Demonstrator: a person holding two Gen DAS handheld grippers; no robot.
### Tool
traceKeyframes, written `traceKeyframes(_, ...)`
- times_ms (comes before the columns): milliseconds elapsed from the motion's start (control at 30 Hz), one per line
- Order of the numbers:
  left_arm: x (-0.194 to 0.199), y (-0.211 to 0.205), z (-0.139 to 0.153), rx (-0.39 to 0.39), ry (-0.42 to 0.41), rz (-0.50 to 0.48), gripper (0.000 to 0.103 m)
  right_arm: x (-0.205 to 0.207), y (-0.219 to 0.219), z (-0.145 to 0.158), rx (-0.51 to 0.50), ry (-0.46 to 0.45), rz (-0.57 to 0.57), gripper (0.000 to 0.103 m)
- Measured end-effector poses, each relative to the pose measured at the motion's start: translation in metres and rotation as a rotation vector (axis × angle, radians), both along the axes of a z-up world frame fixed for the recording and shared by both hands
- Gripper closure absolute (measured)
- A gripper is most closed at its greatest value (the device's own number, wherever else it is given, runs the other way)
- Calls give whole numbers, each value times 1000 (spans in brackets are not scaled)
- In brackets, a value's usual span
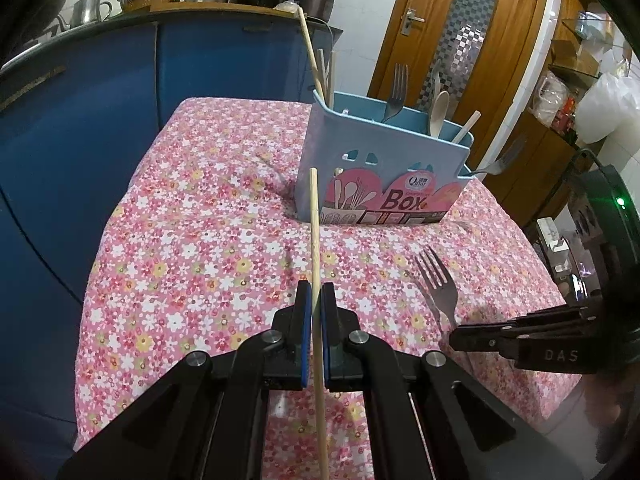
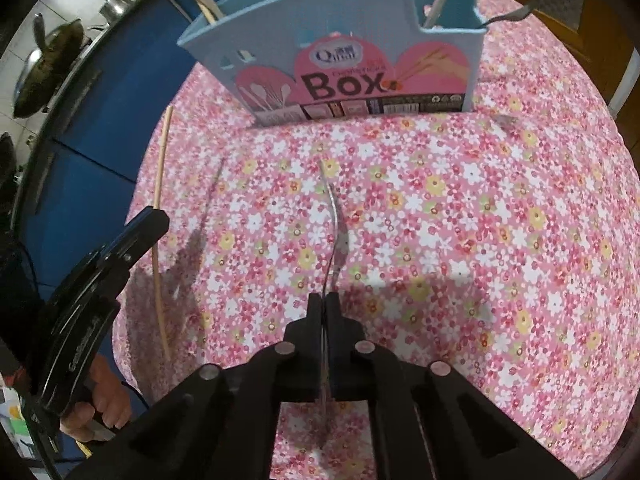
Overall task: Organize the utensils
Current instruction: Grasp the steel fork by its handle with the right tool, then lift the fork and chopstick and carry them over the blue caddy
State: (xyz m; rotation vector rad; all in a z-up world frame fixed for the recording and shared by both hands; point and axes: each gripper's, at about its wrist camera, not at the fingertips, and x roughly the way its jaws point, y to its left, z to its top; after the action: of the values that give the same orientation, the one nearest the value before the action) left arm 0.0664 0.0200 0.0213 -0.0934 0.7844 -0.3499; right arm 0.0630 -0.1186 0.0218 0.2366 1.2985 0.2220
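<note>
Both tools loaded and aimed at the blue utensil box (image 1: 384,168) standing far on the floral cloth (image 1: 200,240), ready for dropping in. Left gripper (image 1: 317,300) pinched narrow on a wooden chopstick (image 1: 315,216). Right gripper (image 2: 324,308) clamped tight on a fork (image 2: 335,224), tines forward, raised off the cloth.

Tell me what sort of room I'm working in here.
Most likely a home kitchen or a dining corner beside it. Metal pots and a kettle sit on the blue counter, and a utensil box stands on the floral tablecloth.
</note>
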Motion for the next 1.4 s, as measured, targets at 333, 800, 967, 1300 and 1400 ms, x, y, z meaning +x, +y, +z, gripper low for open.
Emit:
traceKeyframes(333,-6,-8,15,-13,-47,-14,101,-27,-32,38,59,-176,4,100)
traceKeyframes(800,2,-30,48,-28,-135,-12,101,-44,-63,93,124,-456,-2,100)
traceKeyframes(967,10,-39,57,-27,-165,1,101,-43,-73,107,129,-551,-9,100)
traceKeyframes(1300,31,-54,70,-43,-225,27,101,-28,-76,116,140,-687,-37,100)
traceKeyframes(1400,39,-58,77,-45,-253,30,101,-19,-73,120,131,-725,-44,100)
